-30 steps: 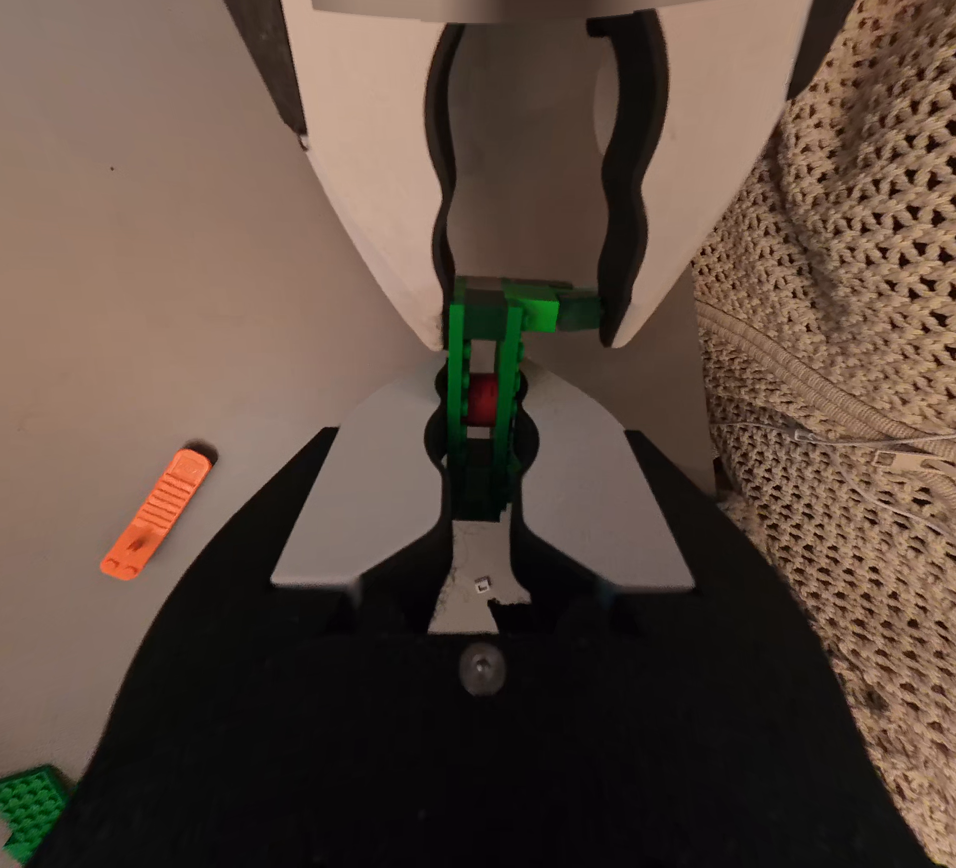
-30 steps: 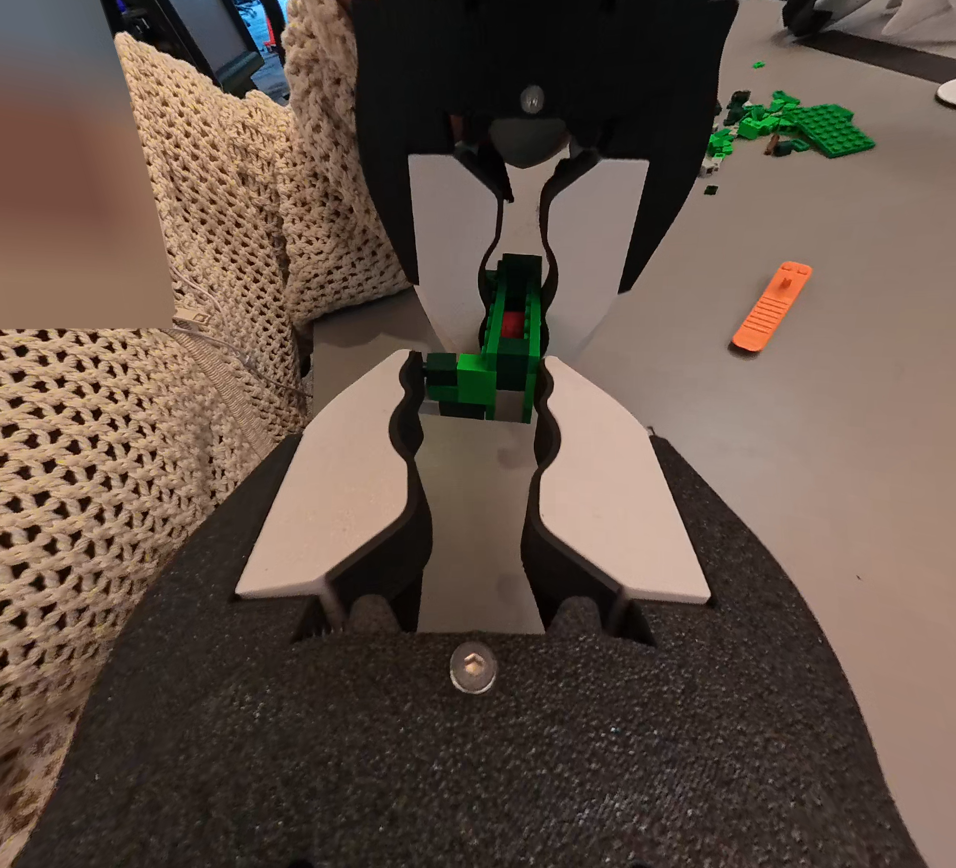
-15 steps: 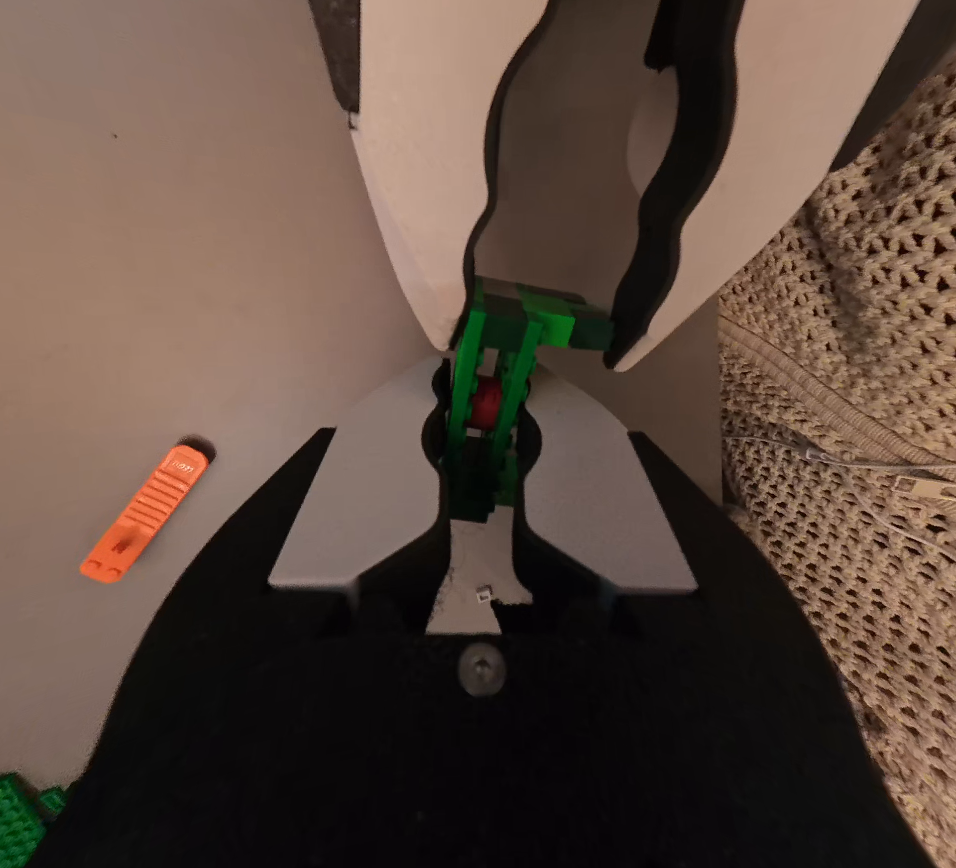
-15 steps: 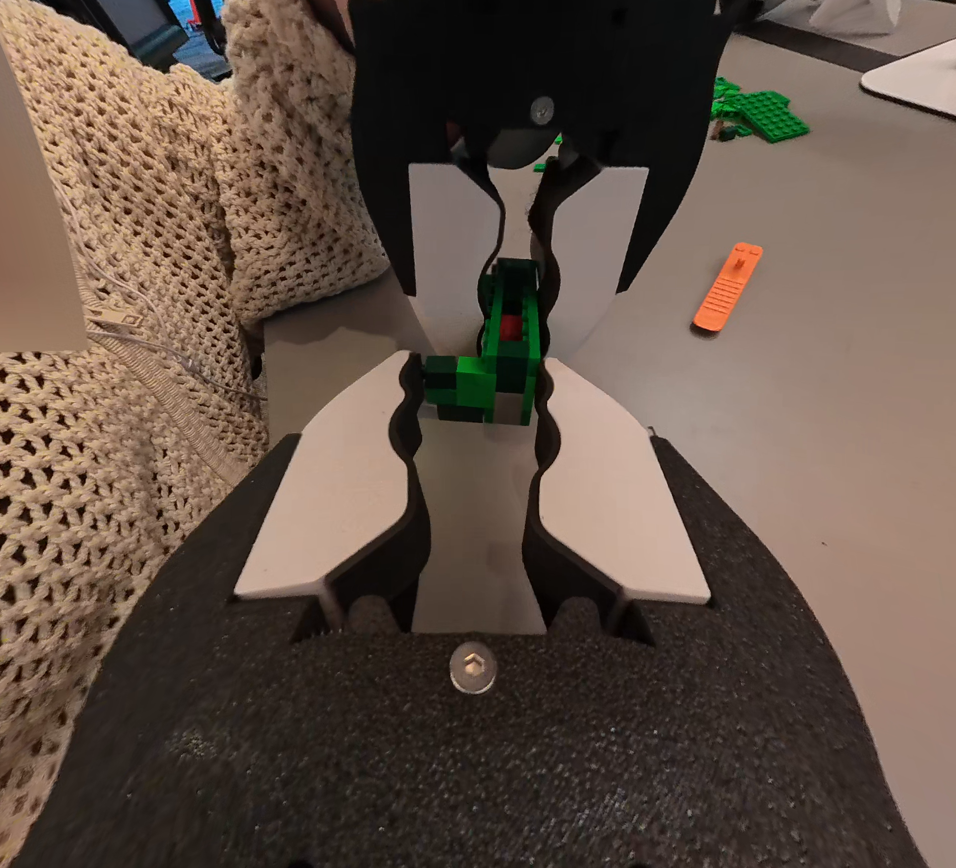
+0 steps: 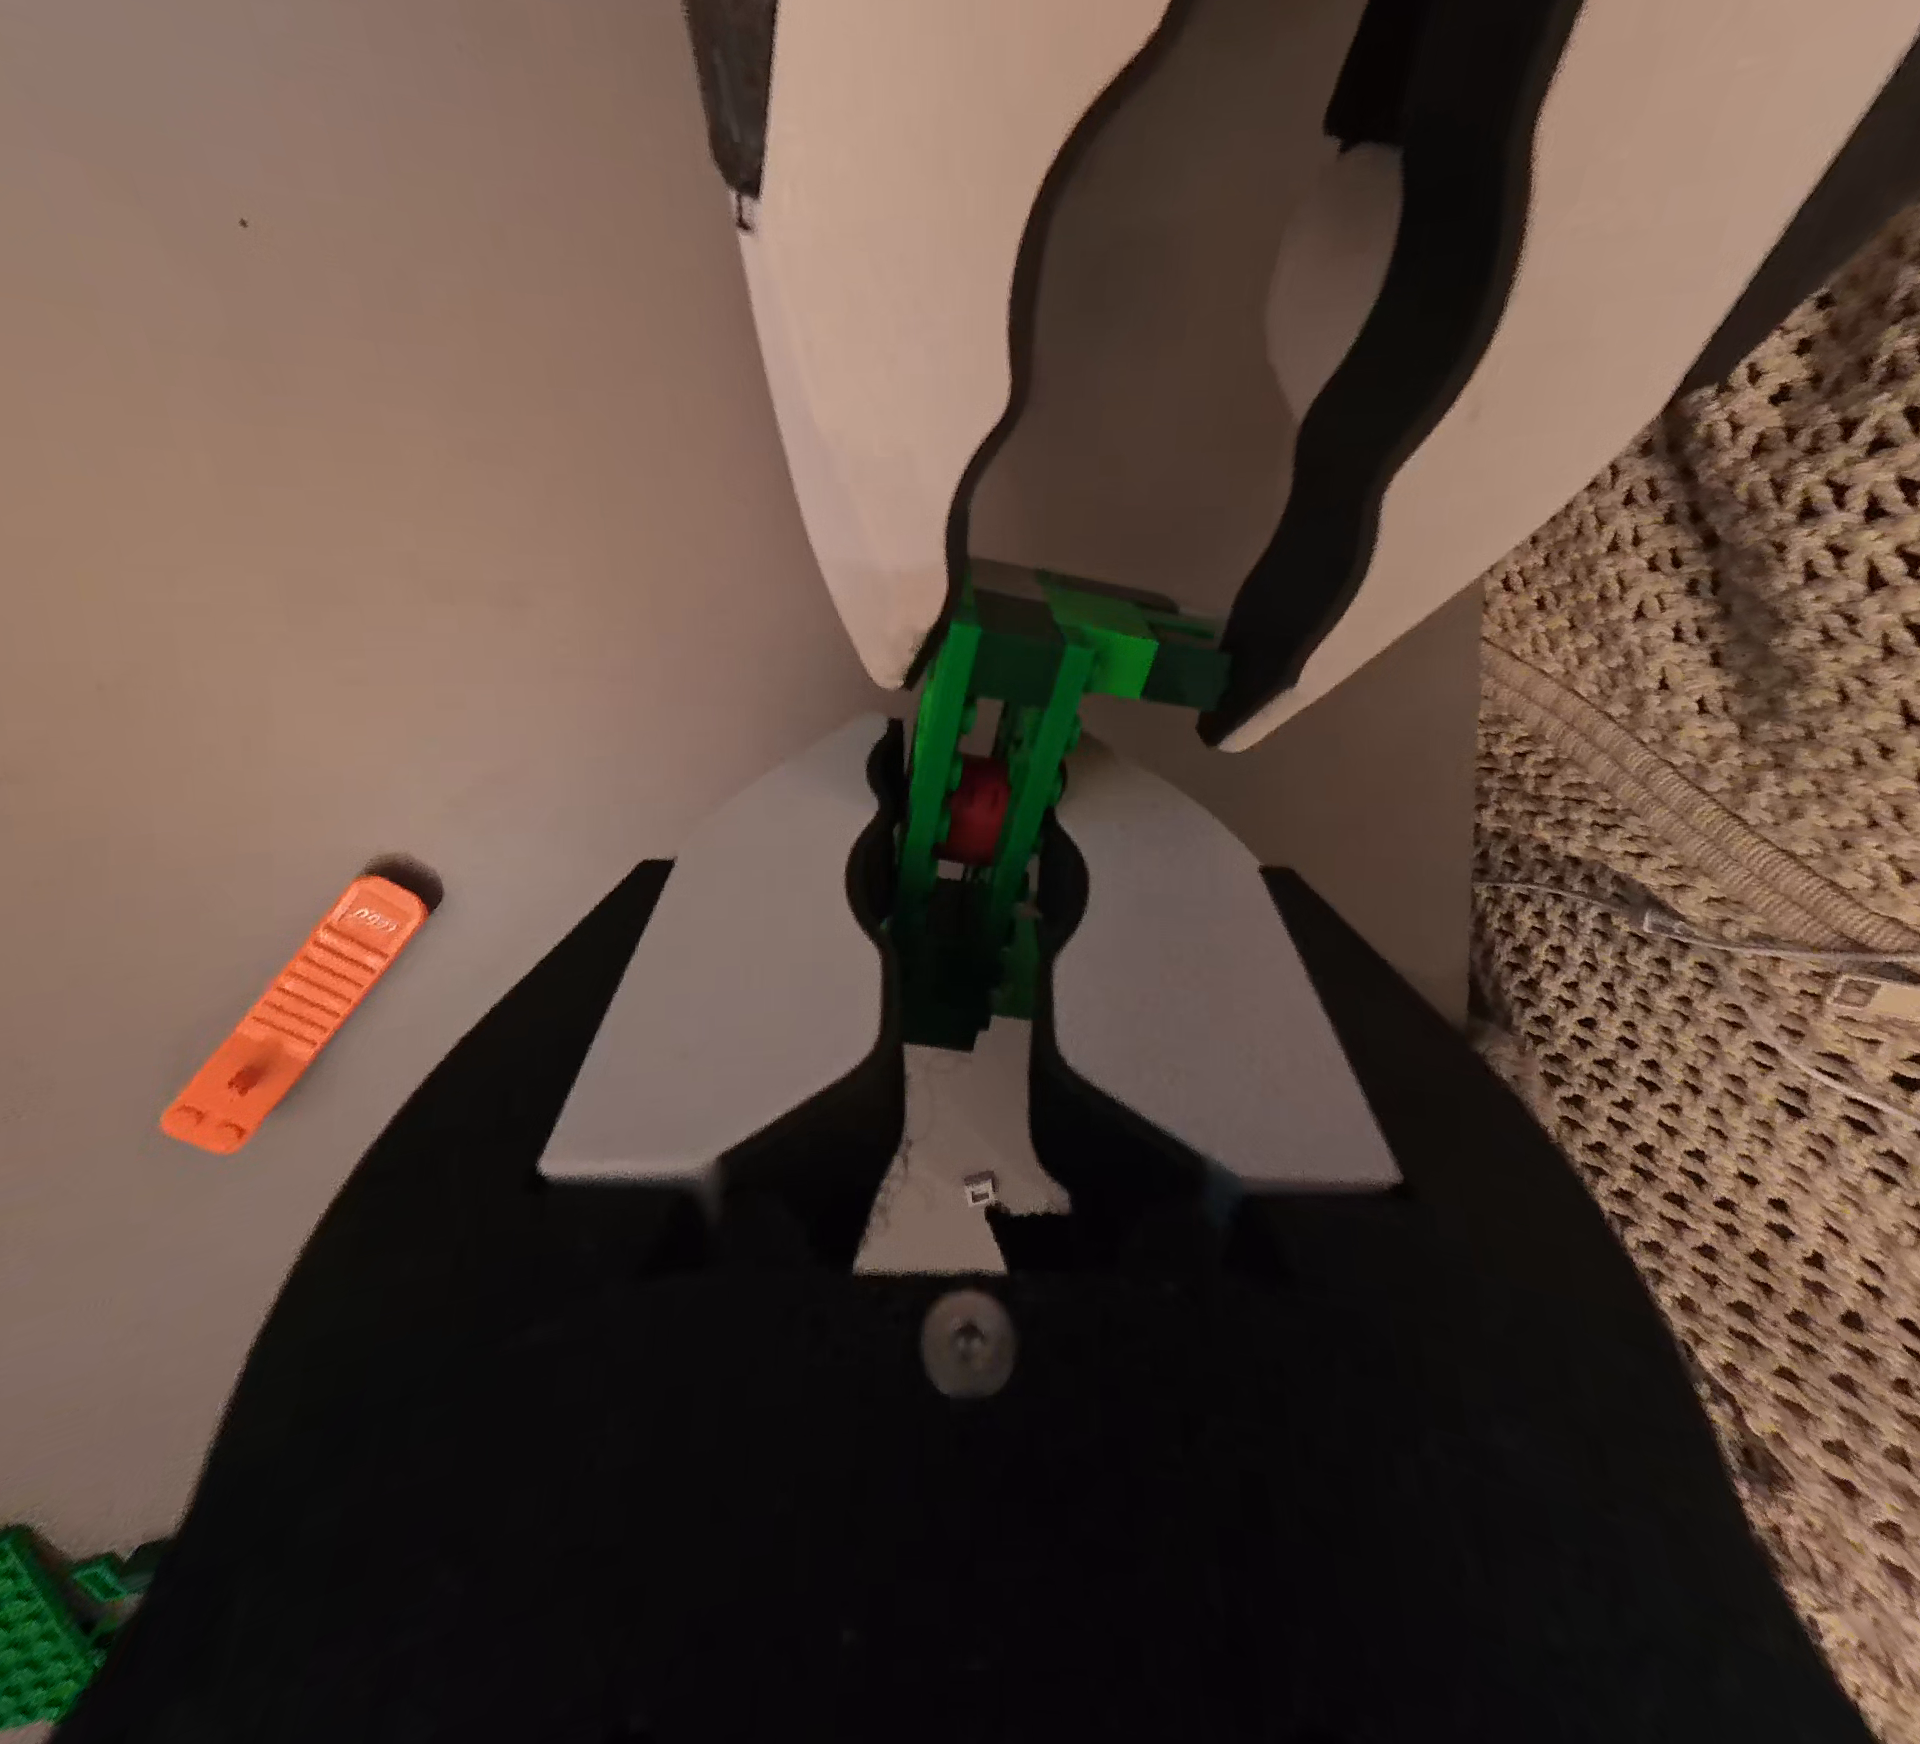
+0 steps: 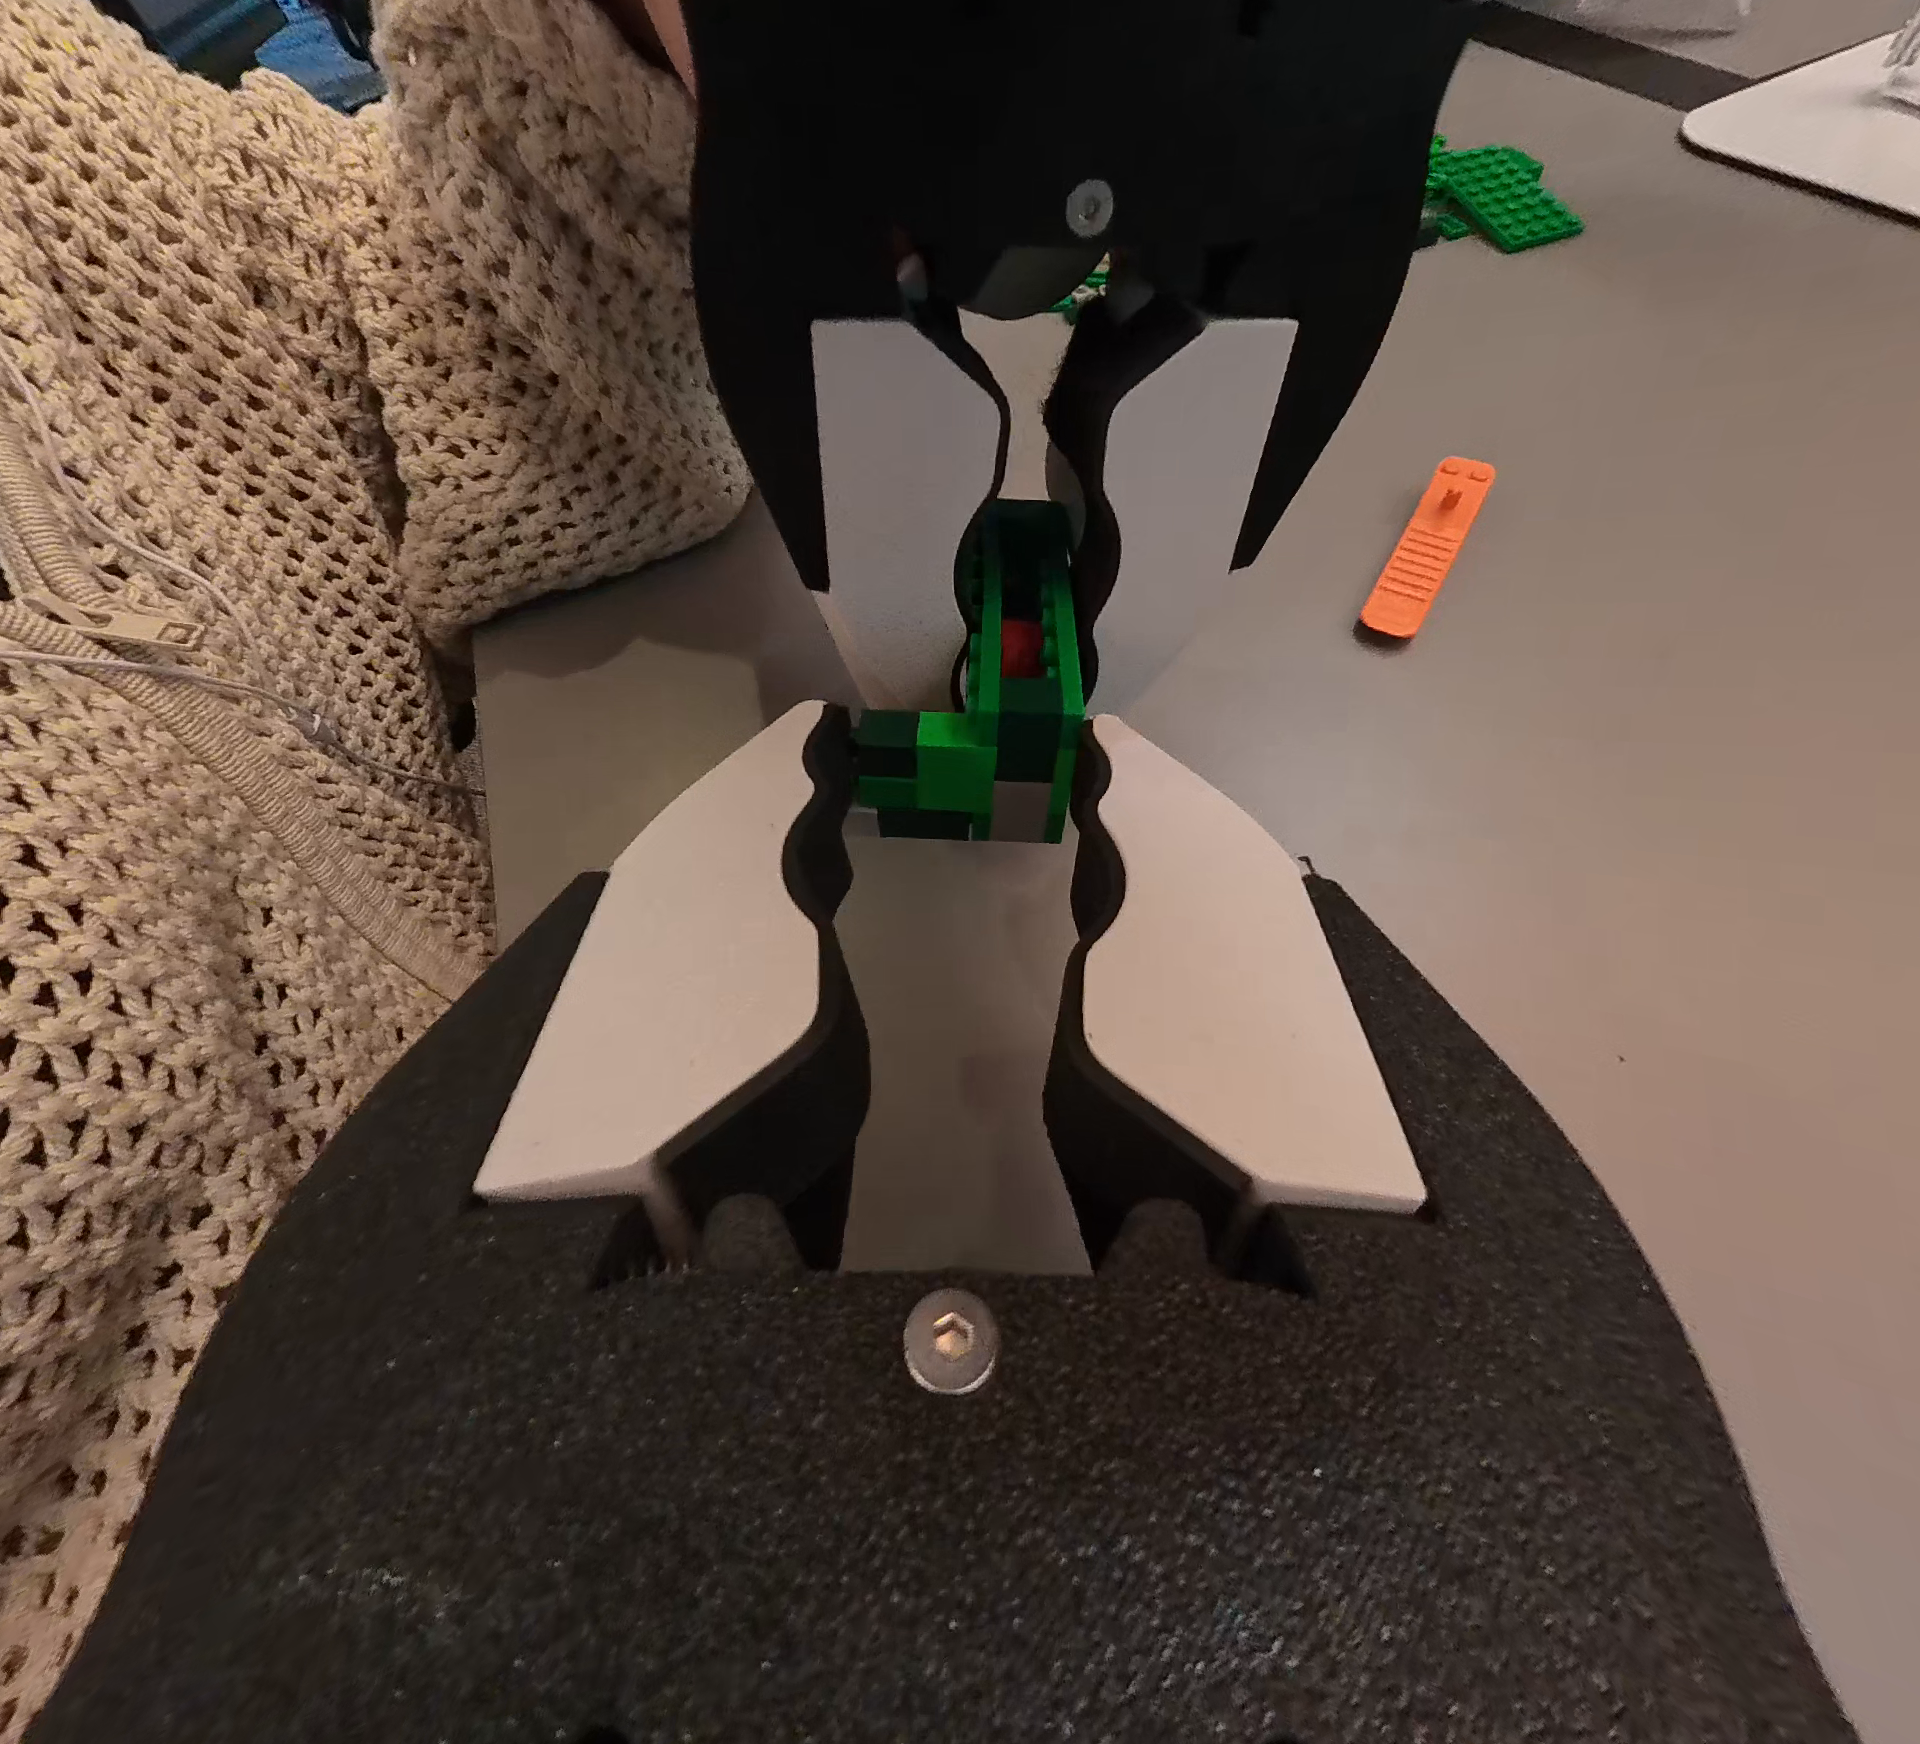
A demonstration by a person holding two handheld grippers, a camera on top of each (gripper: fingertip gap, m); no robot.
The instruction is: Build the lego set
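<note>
A green lego assembly (image 5: 1039, 676) with a red piece inside is held in the air between both grippers, above the grey table (image 5: 364, 447). My left gripper (image 5: 977, 749) is shut on its long narrow part. My right gripper (image 5: 1060, 707) comes in from the opposite side, and its fingertips press both ends of the wider cross part. In the right wrist view, the right gripper (image 6: 961, 728) is shut on that cross part of the assembly (image 6: 951, 759). The left gripper (image 6: 1023, 655) faces it from above.
An orange brick separator (image 5: 296, 1019) lies on the table, also in the right wrist view (image 6: 1429, 546). Loose green plates (image 6: 1507, 188) lie farther off, and some show at the left wrist view's bottom left corner (image 5: 36, 1621). A person's knit sleeve (image 6: 208, 759) is close beside the grippers. Left and right tips are no more than a few centimetres apart. Both grippers' tips are roughly 15 cm from the orange brick separator (image 5: 296, 1019). It turns up in the right wrist view (image 6: 1428, 553) as well.
Both grippers keep their hold on the assembly. The pair has tilted and shifted a little, so the right gripper looks closer and more slanted in the left wrist view.
</note>
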